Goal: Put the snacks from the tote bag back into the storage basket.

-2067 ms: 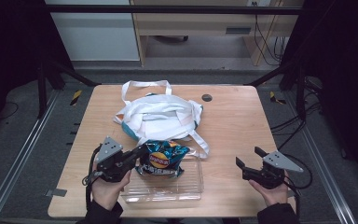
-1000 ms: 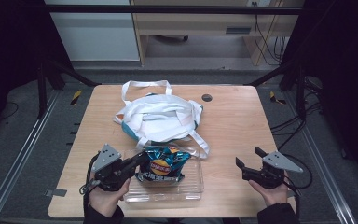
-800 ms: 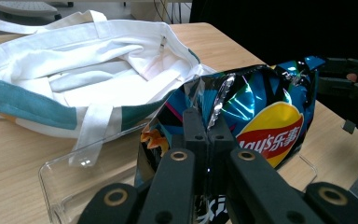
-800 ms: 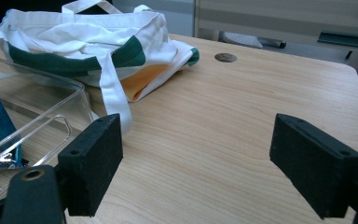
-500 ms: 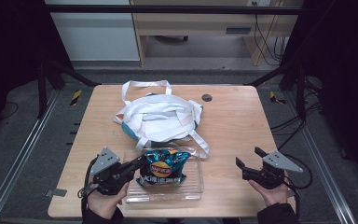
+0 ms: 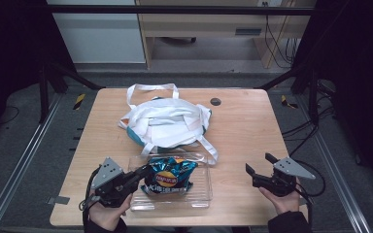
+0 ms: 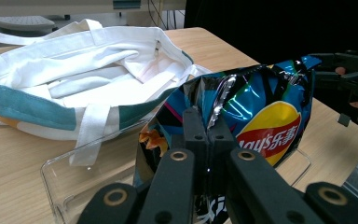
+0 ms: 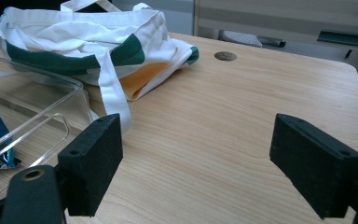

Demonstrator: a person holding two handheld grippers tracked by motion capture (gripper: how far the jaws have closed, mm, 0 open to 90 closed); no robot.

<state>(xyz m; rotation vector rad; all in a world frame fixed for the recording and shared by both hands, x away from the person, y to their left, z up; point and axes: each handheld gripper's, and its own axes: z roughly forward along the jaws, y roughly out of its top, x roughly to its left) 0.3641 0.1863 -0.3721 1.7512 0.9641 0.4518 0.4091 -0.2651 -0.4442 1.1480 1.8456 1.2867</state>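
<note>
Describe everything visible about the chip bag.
The chip bag is glossy blue and black foil with a yellow-and-red logo and crinkled, puffed sides. It sits in the clear plastic tray near the table's front edge, just in front of the white tote bag. The left gripper is shut on its edge, fingers pinching the foil.

Tote bag (image 6: pixel 167 121) behind clear tray (image 6: pixel 201 191)

A light wooden worktop (image 6: pixel 252 131) is carrying everything. A white tote (image 6: pixel 167 121) with teal trim is lying crumpled at its middle, its straps trailing toward the near edge. A clear tray (image 6: pixel 201 194) is sitting just in front of the tote, one strap touching its far rim. A small dark round disc (image 6: pixel 215 101) is sitting flat beside the tote, toward the far edge.
</note>
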